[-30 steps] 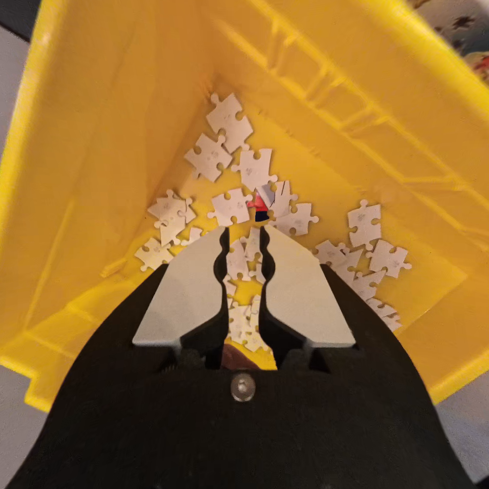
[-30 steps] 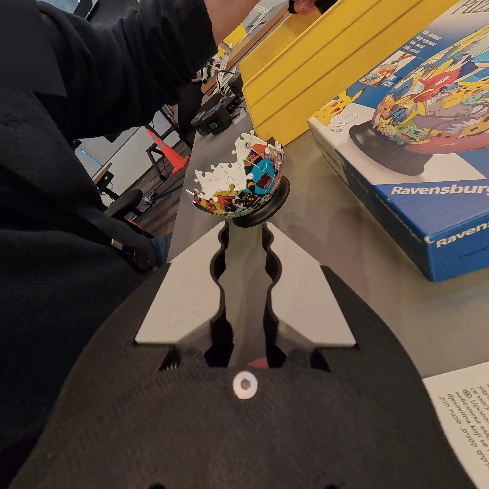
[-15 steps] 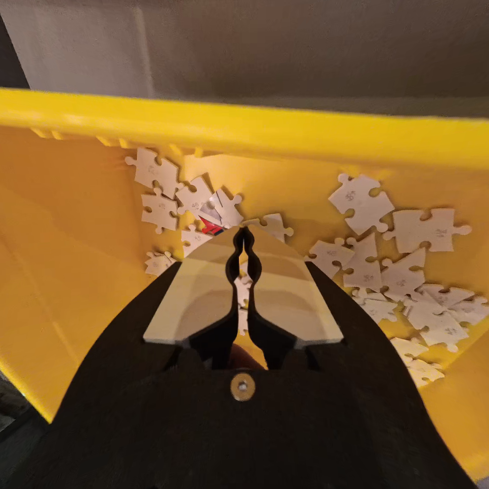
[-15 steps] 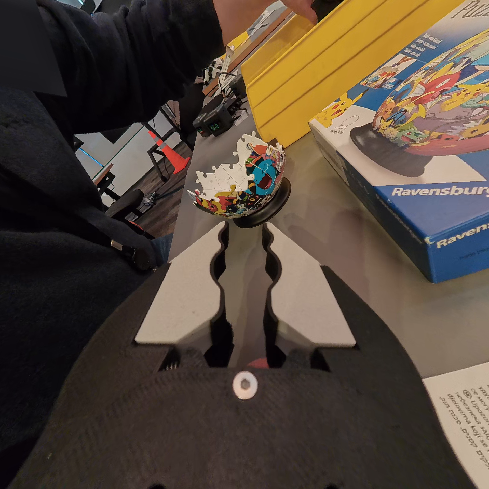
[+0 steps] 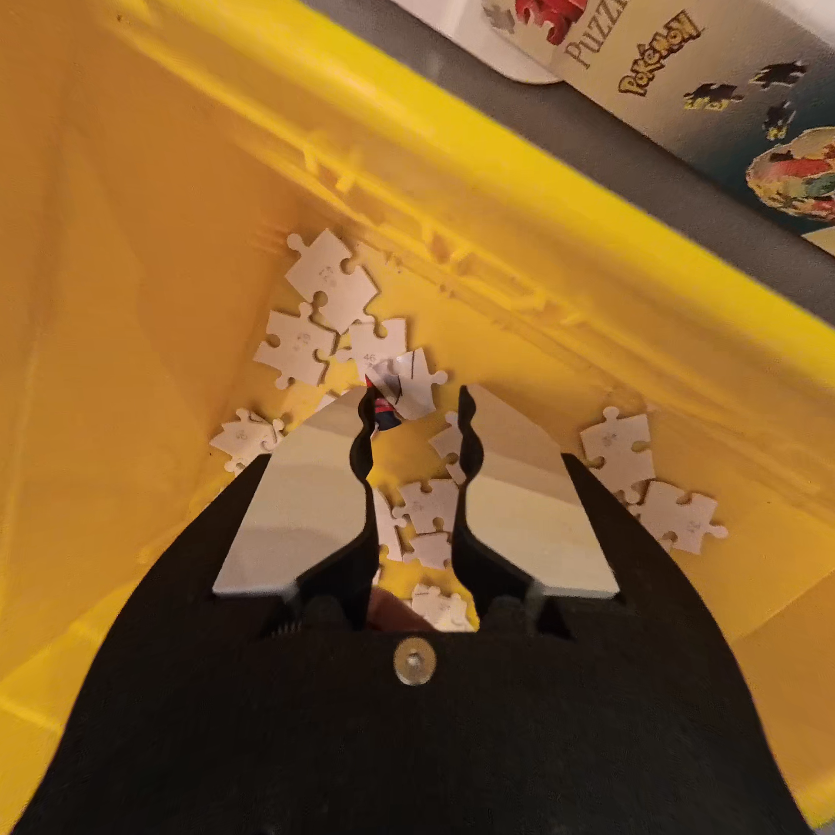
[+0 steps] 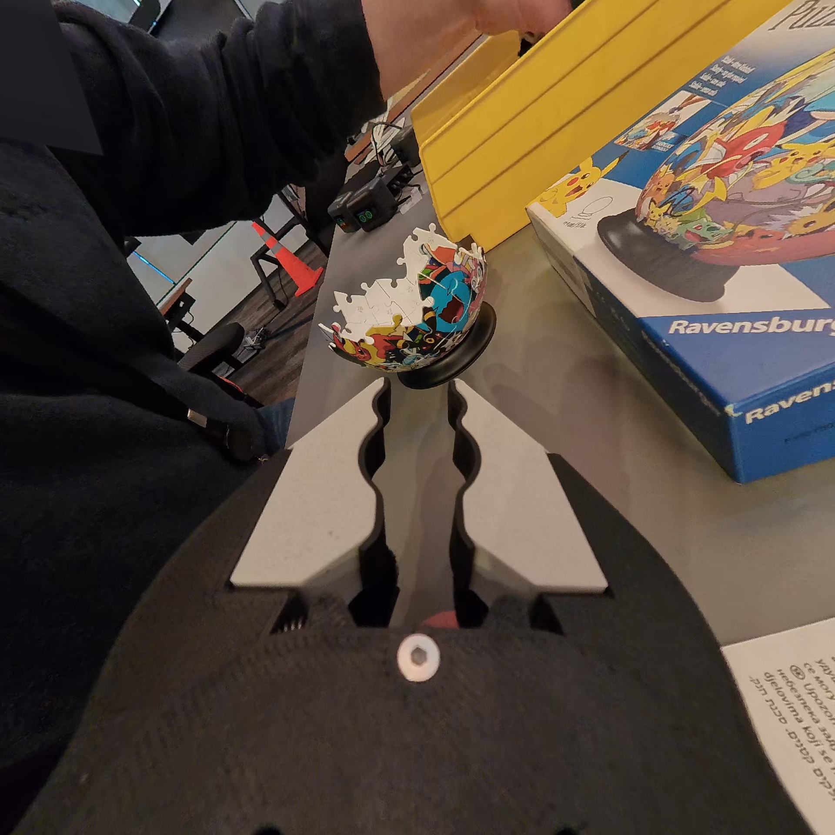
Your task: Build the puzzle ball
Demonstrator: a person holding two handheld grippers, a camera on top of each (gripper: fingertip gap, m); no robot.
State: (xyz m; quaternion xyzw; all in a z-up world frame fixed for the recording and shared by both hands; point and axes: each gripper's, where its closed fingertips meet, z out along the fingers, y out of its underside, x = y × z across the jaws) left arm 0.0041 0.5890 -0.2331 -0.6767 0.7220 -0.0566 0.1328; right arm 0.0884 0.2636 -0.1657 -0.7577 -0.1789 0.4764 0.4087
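My left gripper [image 5: 415, 392] is open inside the yellow bin [image 5: 135, 226], low over loose puzzle pieces. Most pieces [image 5: 332, 280] lie white side up. One piece with a red, blue and white picture [image 5: 406, 384] lies just beyond my left fingertip [image 5: 368, 397], and the pads do not press on it. In the right wrist view the half-built puzzle ball [image 6: 420, 316] sits tilted on its black stand [image 6: 456, 357] on the grey table [image 6: 587, 452]. My right gripper [image 6: 418, 384] is open and empty just in front of the stand.
The blue and white puzzle box [image 6: 723, 316] lies right of the ball and also shows beyond the bin's rim [image 5: 677, 90]. The bin [image 6: 519, 149] stands behind the ball. A person's dark sleeve [image 6: 203, 113] reaches over to the bin. A printed leaflet [image 6: 790, 700] lies at lower right.
My left gripper's jaws closed almost fully half a second ago and have now opened wide, and it has swung within the bin. The coloured piece still lies in the bin. The right gripper has not moved.
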